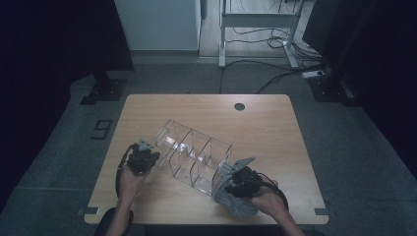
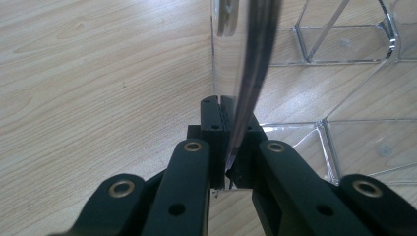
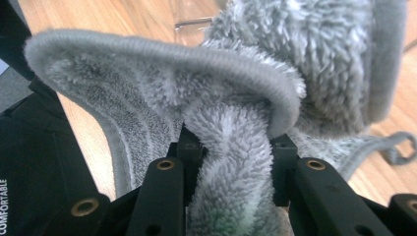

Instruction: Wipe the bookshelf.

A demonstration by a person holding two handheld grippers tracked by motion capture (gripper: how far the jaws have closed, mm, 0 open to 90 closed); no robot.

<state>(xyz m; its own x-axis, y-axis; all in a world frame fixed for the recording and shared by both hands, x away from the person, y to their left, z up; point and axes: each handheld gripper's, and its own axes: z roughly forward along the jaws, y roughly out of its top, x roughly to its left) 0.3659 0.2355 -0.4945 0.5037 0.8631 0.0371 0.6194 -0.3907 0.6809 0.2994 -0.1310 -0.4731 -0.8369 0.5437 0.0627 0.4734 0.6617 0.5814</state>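
Grey cloth (image 3: 231, 162) bunched in right fingers hides the organizer (image 1: 194, 155) end; left fingers clamp its wall

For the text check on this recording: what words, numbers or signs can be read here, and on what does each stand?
"9": a dark figure on the grey floor left of the wooden table.
"COMFORTABLE": white letters on black fabric at the left edge of the right gripper view.
Nothing else is readable.

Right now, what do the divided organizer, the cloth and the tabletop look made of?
Organizer: clear hard plastic, likely acrylic; glossy see-through walls, sharp glints. Cloth: grey fluffy pile, probably microfibre, with a stitched hem. Tabletop: pale wood grain, matte, maybe laminate; can't tell solid wood.
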